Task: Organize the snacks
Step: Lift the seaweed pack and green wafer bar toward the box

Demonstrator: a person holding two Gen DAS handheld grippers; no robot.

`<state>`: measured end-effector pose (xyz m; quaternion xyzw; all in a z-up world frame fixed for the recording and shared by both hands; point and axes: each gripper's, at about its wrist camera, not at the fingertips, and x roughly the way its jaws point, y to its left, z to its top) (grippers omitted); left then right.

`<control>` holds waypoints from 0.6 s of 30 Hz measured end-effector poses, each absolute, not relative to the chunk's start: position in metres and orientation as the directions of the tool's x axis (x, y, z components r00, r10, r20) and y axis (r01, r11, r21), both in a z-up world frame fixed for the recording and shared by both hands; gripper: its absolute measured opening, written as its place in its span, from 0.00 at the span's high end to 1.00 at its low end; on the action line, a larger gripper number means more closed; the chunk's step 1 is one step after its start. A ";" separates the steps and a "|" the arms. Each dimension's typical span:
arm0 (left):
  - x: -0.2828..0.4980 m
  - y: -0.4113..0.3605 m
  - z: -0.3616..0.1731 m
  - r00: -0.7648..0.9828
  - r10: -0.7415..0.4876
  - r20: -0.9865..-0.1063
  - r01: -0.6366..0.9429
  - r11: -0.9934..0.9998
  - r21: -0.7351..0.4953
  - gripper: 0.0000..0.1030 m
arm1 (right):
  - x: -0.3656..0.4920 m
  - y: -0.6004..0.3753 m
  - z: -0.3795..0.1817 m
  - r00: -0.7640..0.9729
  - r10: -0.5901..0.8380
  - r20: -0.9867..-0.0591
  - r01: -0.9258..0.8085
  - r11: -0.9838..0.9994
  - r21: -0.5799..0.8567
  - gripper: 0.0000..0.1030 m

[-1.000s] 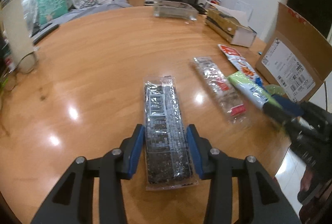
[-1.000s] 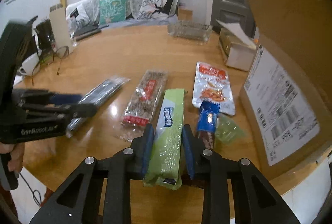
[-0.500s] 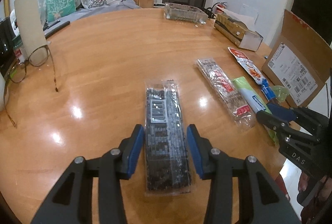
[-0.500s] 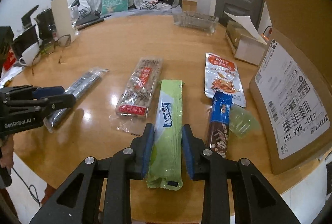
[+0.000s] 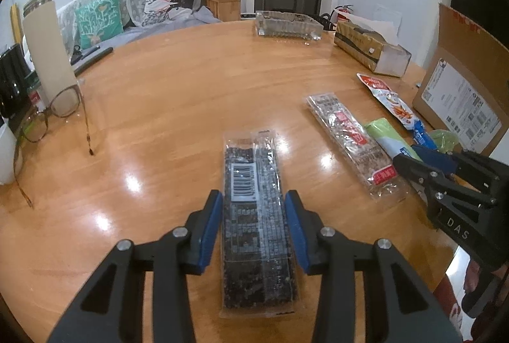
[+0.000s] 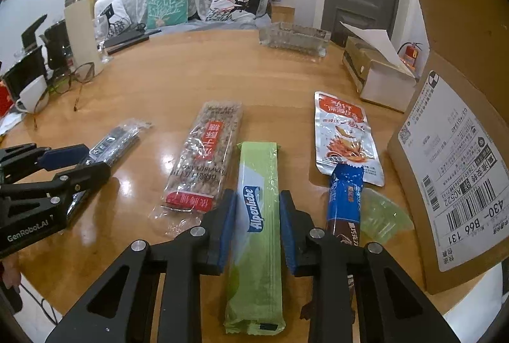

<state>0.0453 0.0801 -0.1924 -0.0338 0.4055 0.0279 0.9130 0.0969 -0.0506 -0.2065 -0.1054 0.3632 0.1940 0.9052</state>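
The left gripper [image 5: 254, 228] straddles the near half of a dark clear-wrapped snack pack [image 5: 256, 216] lying flat on the wooden table [image 5: 178, 95], its jaws closing along the long edges, while the right gripper [image 6: 258, 225] closes likewise on the green Alpenliebe pack [image 6: 258, 216] — in neither view can I tell whether the pads press yet. Both packs look light, slick and crinkly, likely to flex at the ends, so a hold across the width near mid-length seems safest. Right of the green pack lie a blue bar [image 6: 345, 200] and the cardboard box [image 6: 451, 171] — tight; beyond it the table is open, though its near edge is close.
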 end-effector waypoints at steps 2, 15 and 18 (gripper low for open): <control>0.044 0.081 -0.192 0.668 0.025 -0.744 -0.084 0.996 -0.041 0.64 | 0.096 -0.052 -0.206 0.664 0.278 -0.694 -0.425 0.904 -0.045 0.79; 0.021 0.081 -0.138 0.752 0.040 -0.658 -0.073 0.997 -0.023 0.64 | 0.073 -0.051 -0.154 0.668 0.409 -0.622 -0.522 0.853 0.000 0.79; 0.015 0.080 -0.108 0.786 0.050 -0.616 -0.074 0.997 -0.013 0.64 | 0.063 -0.048 -0.127 0.657 0.469 -0.589 -0.575 0.818 0.010 0.79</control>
